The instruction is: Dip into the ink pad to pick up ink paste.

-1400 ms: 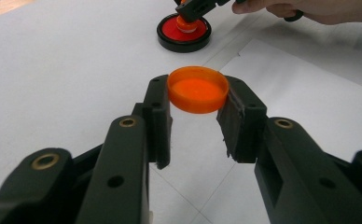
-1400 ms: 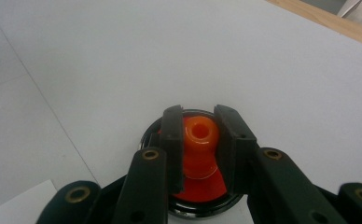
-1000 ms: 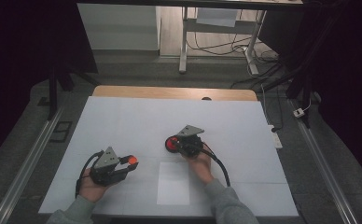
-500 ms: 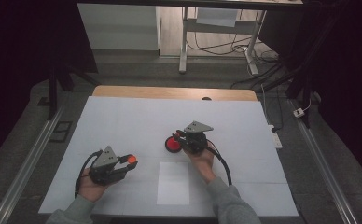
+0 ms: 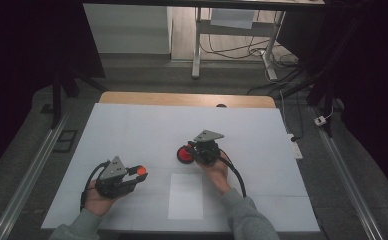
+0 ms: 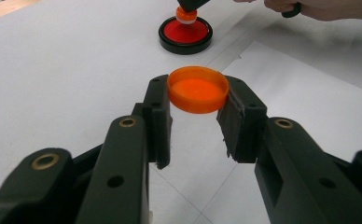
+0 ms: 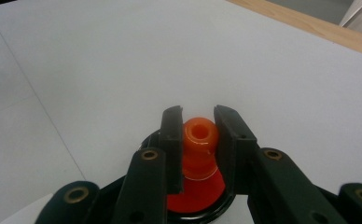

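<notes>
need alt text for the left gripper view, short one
The left claw grips a shallow round orange plastic cap between its two black jaws above a white table. Beyond it, a round red ink pad in a black rim has an orange-and-white stamp pressed onto it, beside a white paper sheet.

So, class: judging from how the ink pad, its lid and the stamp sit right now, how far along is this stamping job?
Done: the orange lid is off, clamped in the left gripper away from the open red ink pad. In hand: the right gripper grips the orange stamp and holds it over the pad, seemingly inking it. Left: the white sheet in front of the person looks unmarked, so stamping and re-capping appear still to come.
</notes>
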Available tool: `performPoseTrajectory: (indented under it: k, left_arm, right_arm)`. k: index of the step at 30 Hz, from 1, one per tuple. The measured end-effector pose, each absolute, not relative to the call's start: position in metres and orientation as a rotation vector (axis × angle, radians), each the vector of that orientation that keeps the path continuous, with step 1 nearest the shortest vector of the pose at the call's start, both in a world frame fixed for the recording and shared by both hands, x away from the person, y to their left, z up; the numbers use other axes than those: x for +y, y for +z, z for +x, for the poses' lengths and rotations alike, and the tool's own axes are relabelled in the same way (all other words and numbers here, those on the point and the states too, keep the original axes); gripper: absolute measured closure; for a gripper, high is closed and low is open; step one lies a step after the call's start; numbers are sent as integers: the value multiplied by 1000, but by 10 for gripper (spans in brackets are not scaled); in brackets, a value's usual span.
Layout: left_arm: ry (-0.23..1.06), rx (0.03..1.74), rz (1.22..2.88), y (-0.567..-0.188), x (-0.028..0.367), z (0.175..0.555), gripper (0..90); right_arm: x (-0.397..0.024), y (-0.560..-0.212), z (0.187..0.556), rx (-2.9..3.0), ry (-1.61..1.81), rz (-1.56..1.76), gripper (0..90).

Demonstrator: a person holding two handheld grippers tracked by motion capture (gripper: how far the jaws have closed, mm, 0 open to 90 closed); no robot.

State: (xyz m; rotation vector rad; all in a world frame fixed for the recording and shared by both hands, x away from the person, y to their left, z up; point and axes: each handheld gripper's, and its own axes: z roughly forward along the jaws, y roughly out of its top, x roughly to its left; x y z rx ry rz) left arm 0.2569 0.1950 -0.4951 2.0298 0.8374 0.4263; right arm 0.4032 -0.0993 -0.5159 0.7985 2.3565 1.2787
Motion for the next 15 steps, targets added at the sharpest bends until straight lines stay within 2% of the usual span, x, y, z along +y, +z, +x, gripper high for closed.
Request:
performPoseTrajectory:
  k: [15]
  left_arm:
    - [426, 837, 2032, -495, 194, 256, 649]
  right_arm:
    - [-90, -522, 400, 2377, 1181, 795, 733]
